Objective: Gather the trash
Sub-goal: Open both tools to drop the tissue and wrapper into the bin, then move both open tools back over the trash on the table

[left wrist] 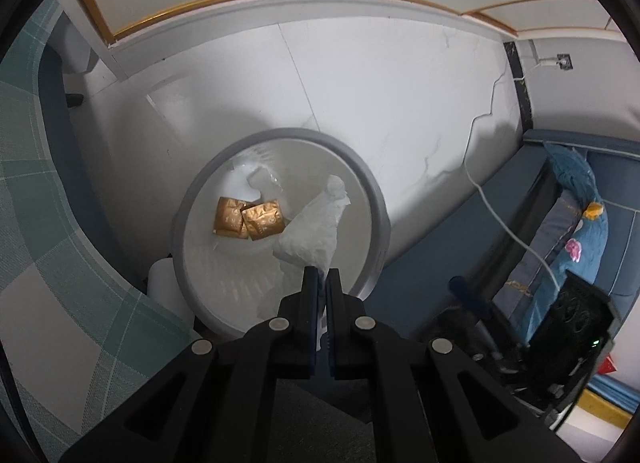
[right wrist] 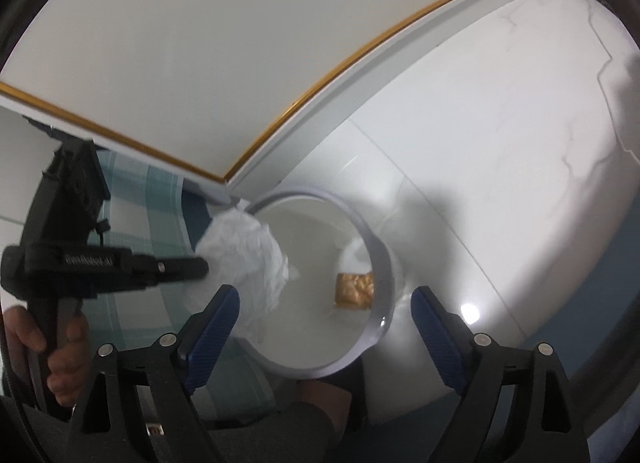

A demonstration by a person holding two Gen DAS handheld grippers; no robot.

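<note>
A round white bin with a grey rim (left wrist: 378, 203) stands on the floor below me. My left gripper (left wrist: 322, 277) is shut on a crumpled white tissue (left wrist: 316, 231), which hangs over the bin's opening. Two gold packets (left wrist: 250, 219) and a scrap of clear plastic (left wrist: 260, 179) lie on the bin's bottom. In the right wrist view the left gripper (right wrist: 203, 269) comes in from the left, holding the tissue (right wrist: 248, 251) above the bin's (right wrist: 382, 259) left side. My right gripper (right wrist: 324, 299) stands open over the bin with nothing between its fingers. A gold packet (right wrist: 354, 289) shows beneath it.
A green-and-white checked cloth (left wrist: 40, 223) borders the bin on the left. A blue sofa (left wrist: 616, 231) with a blue patterned cloth (left wrist: 576, 183) lies to the right, and a white cable (left wrist: 500, 219) runs across the white tiled floor (left wrist: 380, 95). A person's hand (right wrist: 60, 343) holds the left gripper's handle.
</note>
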